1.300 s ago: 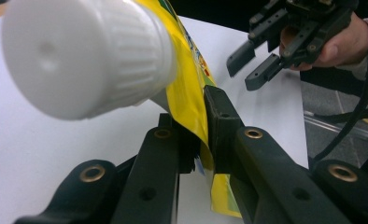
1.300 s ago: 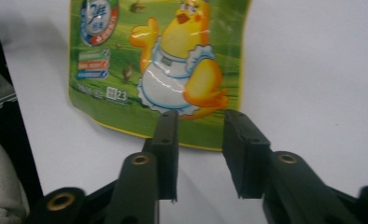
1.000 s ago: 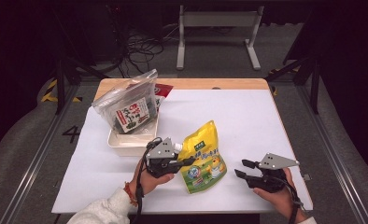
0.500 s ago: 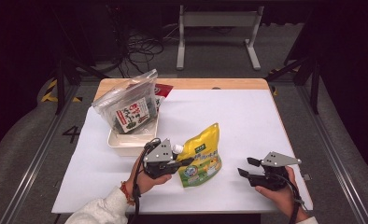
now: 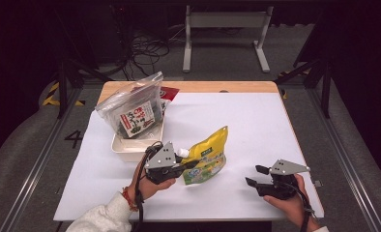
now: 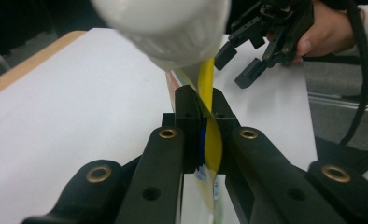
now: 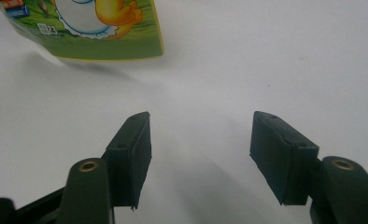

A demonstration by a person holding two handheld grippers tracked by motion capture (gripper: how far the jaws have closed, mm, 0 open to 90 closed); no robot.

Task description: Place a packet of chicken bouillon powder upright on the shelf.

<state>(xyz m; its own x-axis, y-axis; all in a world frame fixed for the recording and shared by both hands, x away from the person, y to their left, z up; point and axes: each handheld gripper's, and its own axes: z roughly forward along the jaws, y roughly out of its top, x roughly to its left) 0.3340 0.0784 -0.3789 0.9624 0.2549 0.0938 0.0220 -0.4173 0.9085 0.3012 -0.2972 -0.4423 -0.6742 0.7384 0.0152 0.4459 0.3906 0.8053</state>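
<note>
**Pouch clamped left, right gripper freed**

Left gripper (image 5: 186, 165) clamped on the yellow spouted pouch (image 5: 208, 154) just below its white cap (image 5: 182, 152), as before. Right gripper (image 5: 256, 176) empty, jaws apart and just been opening, resting well clear of the pouch on the white worktop (image 5: 256, 116), unmoved.

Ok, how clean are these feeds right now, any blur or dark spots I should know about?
Left gripper view: the white cap sits too near the lens and is blurred, while the yellow pouch edge between the jaws is sharp. Right gripper view: crisp, soft shadows under the pouch. High view: the white table is evenly lit and the floor around it is dark.
</note>
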